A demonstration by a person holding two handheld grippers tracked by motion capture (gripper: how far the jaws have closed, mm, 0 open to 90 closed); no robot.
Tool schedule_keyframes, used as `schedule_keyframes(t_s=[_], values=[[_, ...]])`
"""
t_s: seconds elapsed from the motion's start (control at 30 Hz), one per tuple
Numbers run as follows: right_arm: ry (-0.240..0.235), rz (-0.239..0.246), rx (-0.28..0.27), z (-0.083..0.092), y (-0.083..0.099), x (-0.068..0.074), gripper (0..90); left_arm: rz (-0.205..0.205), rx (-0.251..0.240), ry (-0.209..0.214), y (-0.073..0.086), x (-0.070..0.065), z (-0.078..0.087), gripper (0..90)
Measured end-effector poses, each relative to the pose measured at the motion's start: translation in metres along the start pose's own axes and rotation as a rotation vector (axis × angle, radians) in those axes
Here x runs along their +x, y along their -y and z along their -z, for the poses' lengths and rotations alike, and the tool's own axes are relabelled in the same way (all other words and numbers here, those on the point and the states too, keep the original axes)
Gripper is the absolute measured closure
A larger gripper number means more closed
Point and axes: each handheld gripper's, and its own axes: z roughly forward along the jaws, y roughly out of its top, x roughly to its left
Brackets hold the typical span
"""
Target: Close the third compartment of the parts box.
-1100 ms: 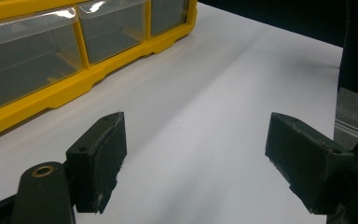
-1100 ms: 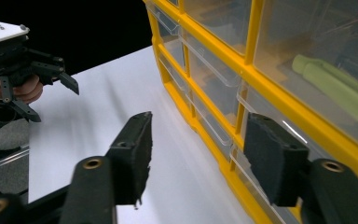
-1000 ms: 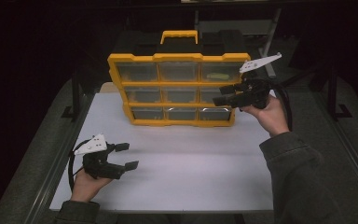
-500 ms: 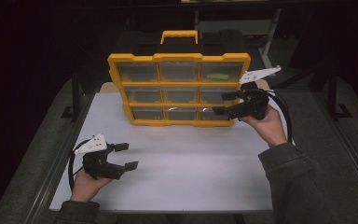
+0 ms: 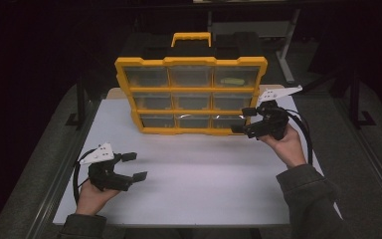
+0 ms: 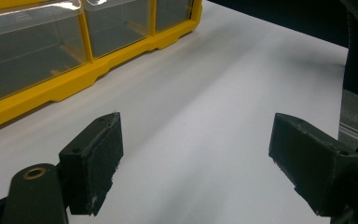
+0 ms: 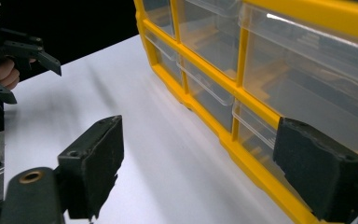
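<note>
The right gripper (image 5: 242, 119) hangs at the lower right corner of the yellow drawer cabinet (image 5: 191, 63), jaws spread wide and just been opening, nothing between them. In the right gripper view the bottom-row drawers (image 7: 214, 100) sit just ahead and to one side of the jaws, one jaw lying over the cabinet's yellow base edge — whether it touches cannot be told.

The left gripper (image 5: 134, 167) rests low near the table's front left corner, well apart from the cabinet, jaws also wide apart and empty. Between its jaws lies bare white table (image 6: 205, 121); the cabinet's base runs off ahead and to its left.

Between the two grippers the tabletop is open. The table's front edge lies just behind the left hand (image 5: 92, 199). Beyond the table the room is dark.
</note>
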Motion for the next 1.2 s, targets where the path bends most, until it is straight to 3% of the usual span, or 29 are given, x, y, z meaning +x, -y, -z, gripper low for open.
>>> schedule_keyframes(t_s=[0.4, 0.67, 0.8, 1.2], values=[[0.039, 0.0, 0.002, 0.0, 0.022, 0.001, 13.6, 0.01, 0.007, 0.007, 0.003, 0.001, -0.004, 17.5], [0.057, -0.009, 0.004, 0.001, 0.036, -0.001, 13.6, -0.003, 0.015, -0.002, 0.004, 0.002, -0.005, 17.5], [0.071, -0.013, 0.001, 0.0, 0.044, -0.001, 13.6, 0.022, 0.014, -0.005, 0.005, 0.002, -0.005, 17.5], [0.088, -0.031, 0.012, 0.002, 0.064, -0.001, 13.6, 0.019, 0.013, -0.031, 0.007, 0.003, -0.005, 17.5]])
